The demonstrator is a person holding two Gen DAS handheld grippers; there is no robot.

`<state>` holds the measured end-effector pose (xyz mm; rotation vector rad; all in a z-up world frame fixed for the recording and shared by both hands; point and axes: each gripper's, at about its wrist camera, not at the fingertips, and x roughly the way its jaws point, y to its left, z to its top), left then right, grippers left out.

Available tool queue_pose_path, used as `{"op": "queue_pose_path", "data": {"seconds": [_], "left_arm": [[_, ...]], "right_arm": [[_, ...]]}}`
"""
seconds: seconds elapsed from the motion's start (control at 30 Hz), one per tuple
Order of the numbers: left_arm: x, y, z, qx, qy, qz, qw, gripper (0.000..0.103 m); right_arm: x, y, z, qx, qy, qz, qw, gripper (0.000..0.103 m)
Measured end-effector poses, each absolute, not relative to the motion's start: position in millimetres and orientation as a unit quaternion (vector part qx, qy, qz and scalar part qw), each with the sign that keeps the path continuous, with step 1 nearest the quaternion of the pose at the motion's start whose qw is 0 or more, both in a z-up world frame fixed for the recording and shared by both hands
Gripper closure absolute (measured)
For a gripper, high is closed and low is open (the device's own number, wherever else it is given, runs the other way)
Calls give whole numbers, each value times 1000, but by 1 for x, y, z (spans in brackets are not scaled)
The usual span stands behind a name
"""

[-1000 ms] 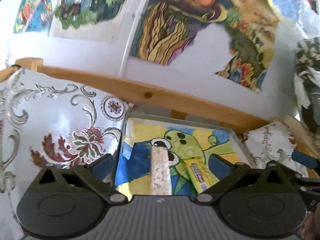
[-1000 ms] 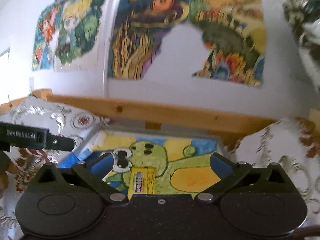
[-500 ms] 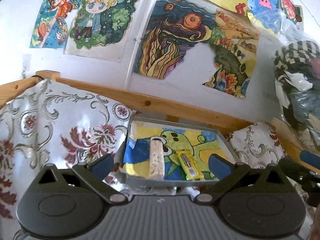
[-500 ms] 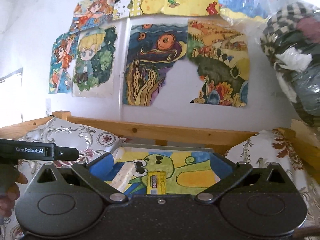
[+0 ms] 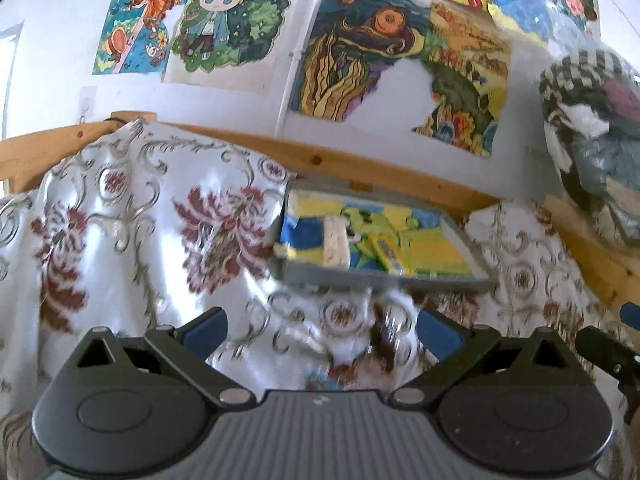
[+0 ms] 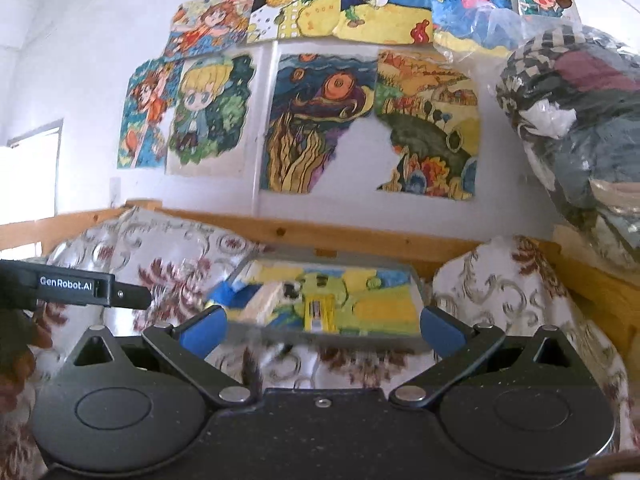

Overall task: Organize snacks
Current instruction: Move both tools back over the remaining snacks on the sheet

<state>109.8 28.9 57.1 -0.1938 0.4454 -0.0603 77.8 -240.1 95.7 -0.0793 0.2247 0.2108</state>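
Note:
A grey tray (image 5: 384, 278) lined with a green cartoon drawing sits on the patterned cloth by the wooden rail. In it lie a pale rice bar (image 5: 335, 240) and a yellow snack pack (image 5: 386, 250). The tray (image 6: 332, 338), the bar (image 6: 262, 304) and the yellow pack (image 6: 319, 314) also show in the right wrist view. My left gripper (image 5: 322, 330) is open and empty, well short of the tray. My right gripper (image 6: 323, 326) is open and empty, just short of the tray's near rim.
A white cloth with red flowers (image 5: 140, 232) covers the surface. A wooden rail (image 5: 360, 168) runs behind the tray under a wall of drawings. A bagged bundle of clothes (image 5: 592, 136) sits at the right. The left gripper's body (image 6: 76, 286) shows at the right view's left edge.
Both grippers have pulled back and away from the tray. The tray now looks smaller and farther, with cloth showing between it and the fingers. The snacks stay in place.

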Motion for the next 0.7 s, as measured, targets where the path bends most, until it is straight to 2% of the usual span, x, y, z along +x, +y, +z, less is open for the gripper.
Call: {"op": "queue_pose_path", "data": {"seconds": [0.7], "left_arm": [[56, 17, -3, -55, 311, -31, 948, 0]], "right_arm": [[13, -238, 26, -41, 198, 84, 976, 1]]}}
